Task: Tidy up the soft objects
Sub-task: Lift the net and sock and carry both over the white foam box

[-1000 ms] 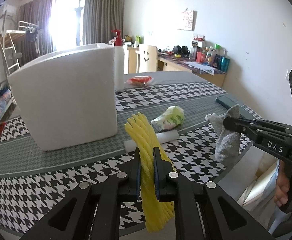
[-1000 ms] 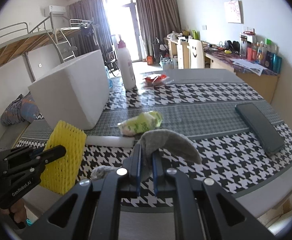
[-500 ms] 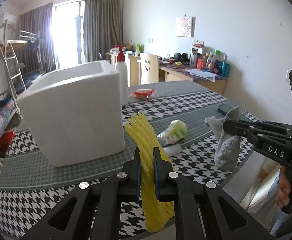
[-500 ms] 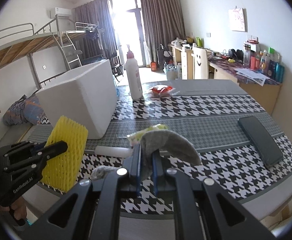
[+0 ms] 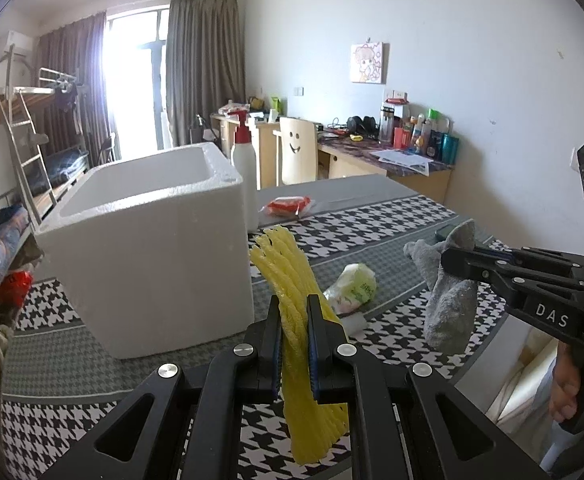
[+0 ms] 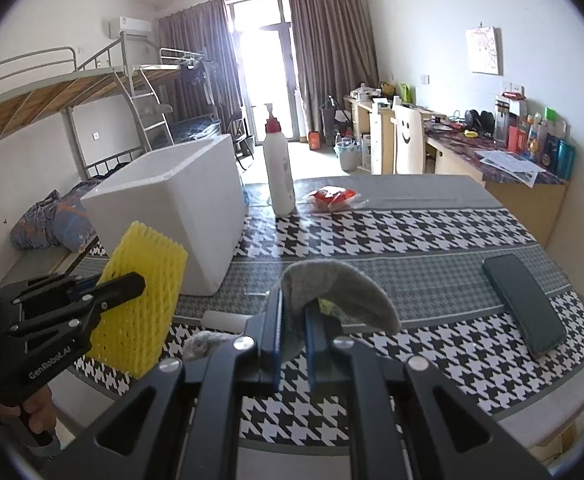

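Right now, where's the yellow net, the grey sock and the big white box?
Yellow net (image 5: 282, 270), left wrist view, its upper ribs.
Grey sock (image 6: 331, 286), right wrist view, its arched top.
White box (image 5: 152, 264), left wrist view, its front wall.

Both fisheyes ride just behind their claws, looking forward and downward over the desk (image 5: 375, 216) toward the window at 12 o'clock — sharing the foam box (image 5: 152, 256) (image 6: 180, 208) and each other's claw.

Two grippers, one yellow foam net (image 5: 292, 280), one grey sock (image 5: 447, 304), one white foam box (image 5: 152, 264), one pump bottle (image 6: 278, 172), one red packet (image 6: 331, 197), one green-white bag (image 5: 351, 286), one dark phone (image 6: 525, 304), one white roll (image 6: 224, 320)
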{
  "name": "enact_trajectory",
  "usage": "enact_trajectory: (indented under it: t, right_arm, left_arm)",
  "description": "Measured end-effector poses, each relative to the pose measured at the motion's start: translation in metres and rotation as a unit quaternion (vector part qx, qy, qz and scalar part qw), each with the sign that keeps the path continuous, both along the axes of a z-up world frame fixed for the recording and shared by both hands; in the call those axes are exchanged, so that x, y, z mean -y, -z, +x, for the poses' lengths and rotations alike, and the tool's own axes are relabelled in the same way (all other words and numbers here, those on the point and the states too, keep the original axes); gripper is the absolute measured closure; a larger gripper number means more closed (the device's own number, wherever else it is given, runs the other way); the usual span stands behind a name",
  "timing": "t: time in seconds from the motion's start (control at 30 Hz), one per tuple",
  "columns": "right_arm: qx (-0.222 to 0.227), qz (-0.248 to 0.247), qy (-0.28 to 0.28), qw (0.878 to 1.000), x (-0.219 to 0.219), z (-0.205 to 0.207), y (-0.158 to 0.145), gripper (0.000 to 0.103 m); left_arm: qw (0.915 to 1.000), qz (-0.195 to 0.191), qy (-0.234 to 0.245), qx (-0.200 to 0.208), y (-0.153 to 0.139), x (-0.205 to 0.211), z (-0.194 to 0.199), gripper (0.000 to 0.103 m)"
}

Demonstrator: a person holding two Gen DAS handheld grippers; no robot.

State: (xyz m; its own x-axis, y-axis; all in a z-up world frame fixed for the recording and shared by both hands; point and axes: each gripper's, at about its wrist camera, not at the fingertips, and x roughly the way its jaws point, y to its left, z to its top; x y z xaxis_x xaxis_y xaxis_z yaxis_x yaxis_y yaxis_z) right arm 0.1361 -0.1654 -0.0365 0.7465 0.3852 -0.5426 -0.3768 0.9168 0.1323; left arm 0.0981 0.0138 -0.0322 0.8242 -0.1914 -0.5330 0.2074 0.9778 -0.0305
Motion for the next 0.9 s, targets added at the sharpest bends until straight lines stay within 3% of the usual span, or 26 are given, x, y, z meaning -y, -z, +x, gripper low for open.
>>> enact_trajectory:
  t: [0.9]
  right_arm:
    - [0.052, -0.002, -0.011, 0.999, -0.011, 0.011, -0.037, 0.090]
  left_arm:
    - [0.9986, -0.006, 0.009, 0.051, -0.051, -0.004, 0.017, 0.092]
